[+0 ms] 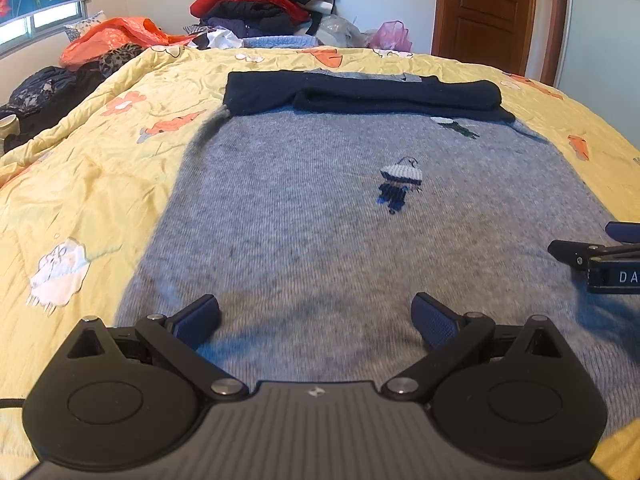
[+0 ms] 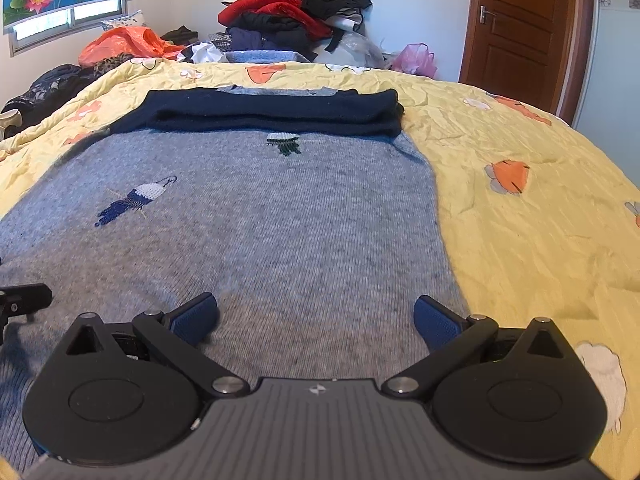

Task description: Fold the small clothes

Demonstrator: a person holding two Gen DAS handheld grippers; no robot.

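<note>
A grey knit sweater [image 1: 304, 216] with small embroidered figures lies flat on the yellow quilt [image 1: 100, 168]. Its dark navy sleeves [image 1: 360, 94] are folded across the top. My left gripper [image 1: 316, 320] is open and empty, low over the sweater's near hem on the left side. My right gripper [image 2: 316, 320] is open and empty over the hem near the sweater's right edge [image 2: 440, 216]. The sweater [image 2: 260, 224] and folded sleeves [image 2: 276, 112] also show in the right wrist view. The right gripper's fingers [image 1: 568, 250] show at the right of the left wrist view.
A heap of red and dark clothes [image 1: 264, 4] stands beyond the bed's far edge, with an orange bag [image 1: 116, 36] to its left and a pink bag [image 1: 392, 36] to its right. A brown door [image 1: 488, 12] is at the back right. Yellow quilt [image 2: 520, 220] stretches right of the sweater.
</note>
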